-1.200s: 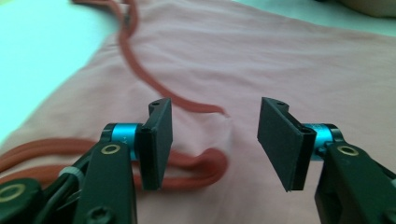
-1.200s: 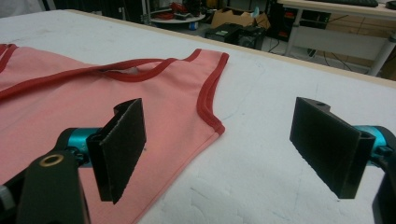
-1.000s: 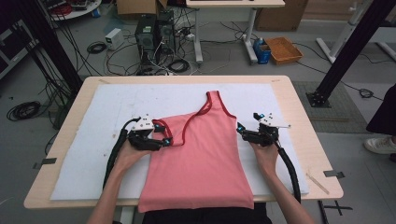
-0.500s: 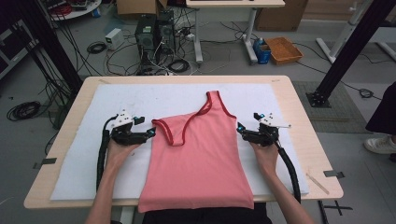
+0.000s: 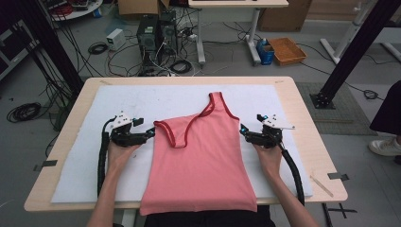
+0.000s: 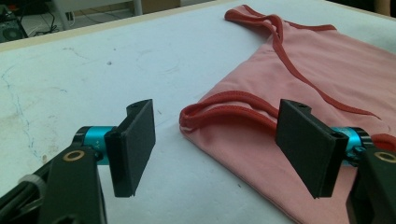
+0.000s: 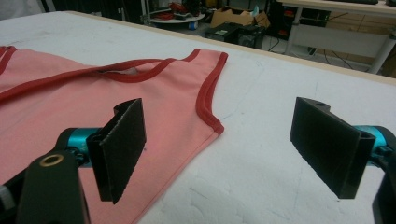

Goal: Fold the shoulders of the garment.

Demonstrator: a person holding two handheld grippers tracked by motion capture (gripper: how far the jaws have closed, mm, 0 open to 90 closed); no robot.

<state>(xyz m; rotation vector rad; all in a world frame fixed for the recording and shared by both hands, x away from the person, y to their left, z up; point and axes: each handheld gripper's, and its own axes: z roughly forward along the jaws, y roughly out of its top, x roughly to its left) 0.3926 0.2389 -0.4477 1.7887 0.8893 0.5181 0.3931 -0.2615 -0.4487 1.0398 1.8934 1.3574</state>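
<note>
Across the middle of the high view, a pink tank top lies flat on the white mat that covers the counter, its hem at the lower edge of the frame and one strap reaching toward the upper centre, while the other strap is folded down over the chest into a loop left of centre. Left of the garment, the left tongs sit just beside that folded strap; their jaws have just been opening and now stand released, with nothing held. Right of centre, the right tongs rest at the garment's right armhole edge, likewise spread. Down the left gripper view, both black jaws rise wide apart from the bottom, and the red-trimmed strap loop lies on the mat between and beyond them, untouched by either pad. Along the right gripper view, the jaws gape too, with the armhole corner lying flat between them, ungripped. Judging by this, one strap fold looks done; the far strap, the sides and the lengthwise folding remain ahead.
</note>
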